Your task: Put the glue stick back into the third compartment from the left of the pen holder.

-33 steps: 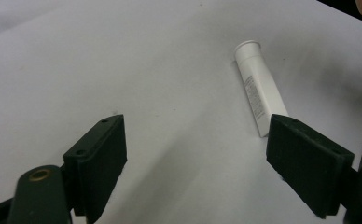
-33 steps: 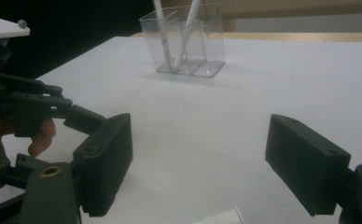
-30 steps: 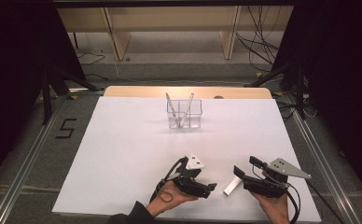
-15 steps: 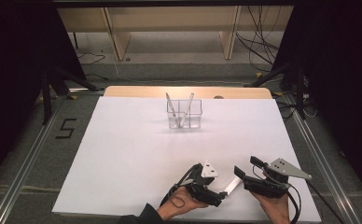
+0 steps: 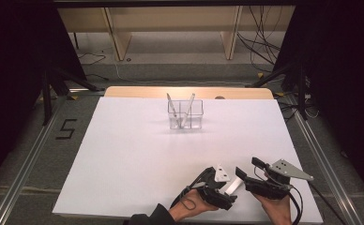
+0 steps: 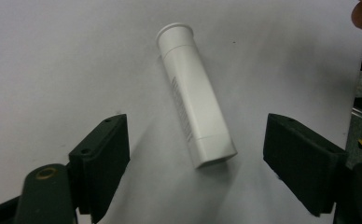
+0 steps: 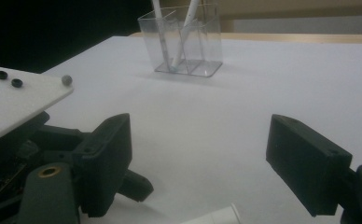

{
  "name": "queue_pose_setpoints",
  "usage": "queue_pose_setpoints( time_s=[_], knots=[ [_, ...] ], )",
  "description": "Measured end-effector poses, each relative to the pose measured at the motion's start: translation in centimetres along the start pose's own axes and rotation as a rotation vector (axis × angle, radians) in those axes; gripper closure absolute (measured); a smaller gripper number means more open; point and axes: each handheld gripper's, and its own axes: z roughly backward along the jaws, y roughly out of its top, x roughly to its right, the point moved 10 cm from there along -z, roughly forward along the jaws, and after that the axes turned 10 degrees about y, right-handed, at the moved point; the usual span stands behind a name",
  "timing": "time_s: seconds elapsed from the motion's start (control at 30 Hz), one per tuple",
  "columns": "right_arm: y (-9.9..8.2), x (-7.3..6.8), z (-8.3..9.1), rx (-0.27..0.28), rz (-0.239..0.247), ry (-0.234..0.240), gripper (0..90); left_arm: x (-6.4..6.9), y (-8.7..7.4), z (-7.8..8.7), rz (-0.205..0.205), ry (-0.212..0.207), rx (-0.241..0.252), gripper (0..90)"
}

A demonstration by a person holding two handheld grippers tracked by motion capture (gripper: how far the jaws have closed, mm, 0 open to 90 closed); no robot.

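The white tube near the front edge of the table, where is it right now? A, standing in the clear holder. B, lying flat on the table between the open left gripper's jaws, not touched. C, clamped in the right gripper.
B: in the left gripper view the white tube lies flat on the table, with the left gripper open and a gap on each side of it.

Right tool (image 7: 198,163) jaws apart over white table (image 7: 272,84), clear holder (image 7: 186,42) beyond, left tool (image 7: 25,135) beside.

High view: above my side, facing forward and down over whole table (image 5: 138,154). Left gripper view: close, looking almost straight down on tube (image 6: 195,95). Right gripper view: low, near surface, facing far edge toward holder (image 7: 184,42). High view shares tube (image 5: 233,185) and holder (image 5: 185,115).
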Motion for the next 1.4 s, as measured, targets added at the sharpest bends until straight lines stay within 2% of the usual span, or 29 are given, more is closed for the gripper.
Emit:
queue_pose_setpoints(
  time_s=[0.03, 0.13, 0.2, 0.4, 0.63, 0.77, 0.93, 1.0, 1.17, 1.4],
  knots=[
    [0.01, 0.01, 0.02, 0.001, -0.001, 0.000, 23.3, 0.13, -0.07, -0.11, -0.006, -0.003, -0.005, 24.6],
    [0.02, 0.04, 0.09, 0.003, -0.002, -0.002, 23.3, -0.07, -0.25, -0.47, -0.029, 0.028, -0.007, 28.2],
    [0.00, 0.05, 0.11, 0.002, -0.001, -0.002, 23.4, 0.01, -0.21, -0.52, -0.023, 0.023, -0.007, 30.2],
    [-0.11, -0.03, -0.05, -0.003, 0.000, 0.000, 23.4, 0.43, -0.10, -0.60, -0.062, 0.015, -0.008, 37.7],
    [-0.15, -0.08, -0.05, -0.004, -0.003, 0.001, 23.6, 0.58, -0.24, -0.79, -0.096, 0.040, -0.021, 50.9],
    [-0.18, -0.06, -0.06, -0.005, -0.004, 0.001, 23.7, 0.53, -0.21, -0.80, -0.102, 0.055, -0.026, 56.9],
    [-0.20, -0.01, -0.04, -0.005, -0.004, 0.000, 24.0, 0.69, -0.21, -0.75, -0.098, 0.060, -0.034, 63.4],
    [-0.19, 0.00, -0.04, -0.004, -0.005, 0.000, 24.0, 0.71, -0.18, -0.75, -0.086, 0.060, -0.032, 68.7],
    [-0.20, 0.01, -0.03, -0.005, -0.006, -0.001, 24.1, 0.64, -0.19, -0.70, -0.073, 0.062, -0.036, 70.0],
    [-0.10, 0.12, 0.08, 0.001, -0.003, -0.002, 24.1, 0.44, -0.15, -0.57, -0.043, 0.038, -0.029, 70.4]
  ],
)
